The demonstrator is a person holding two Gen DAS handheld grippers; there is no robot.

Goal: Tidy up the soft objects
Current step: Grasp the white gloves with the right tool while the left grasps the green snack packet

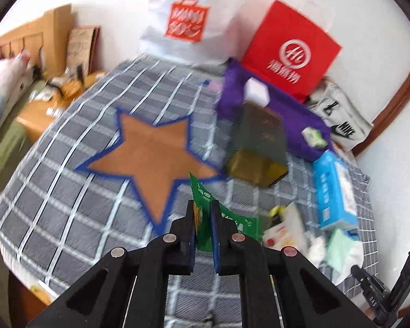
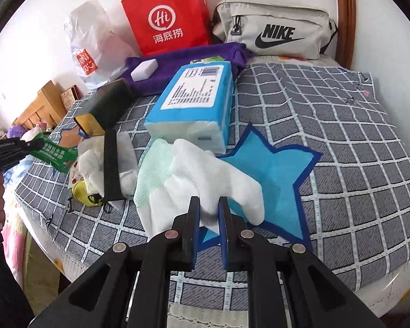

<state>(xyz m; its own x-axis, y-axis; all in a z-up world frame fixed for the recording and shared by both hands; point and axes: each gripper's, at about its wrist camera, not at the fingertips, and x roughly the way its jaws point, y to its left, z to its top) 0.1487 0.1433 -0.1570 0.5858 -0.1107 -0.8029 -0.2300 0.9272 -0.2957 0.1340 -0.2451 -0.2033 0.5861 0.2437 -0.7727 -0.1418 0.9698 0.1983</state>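
Grey checked bedding covers the bed (image 2: pixel 341 142), which carries everything here, with 2 star patches on it: a brown star (image 1: pixel 153 150) ahead of the left claw and a blue star (image 2: pixel 281 175) under the right claw. At the back stand a red bag (image 2: pixel 166 16), a white plastic bag (image 1: pixel 196 16) and a grey pouch (image 2: pixel 273 31), with a purple cloth (image 2: pixel 183 65) in front of them. Next down in size is the blue tissue pack (image 2: pixel 194 101), then a dark box (image 1: pixel 257 142) tipped on its side. The white cloth (image 2: pixel 205 177) lies half on the blue star; the right claw (image 2: pixel 209 213) is clamped on its near edge. It looks light and limp, so it will sag and drag unless lifted well clear; a pinch on a bunched fold seems safer than on a single layer. Smallest is the green packet (image 1: pixel 202 213), raised off the bedding and clamped in the left claw (image 1: pixel 203 218). It seems thin, crinkly and slippery, best gripped deep across its flat body.
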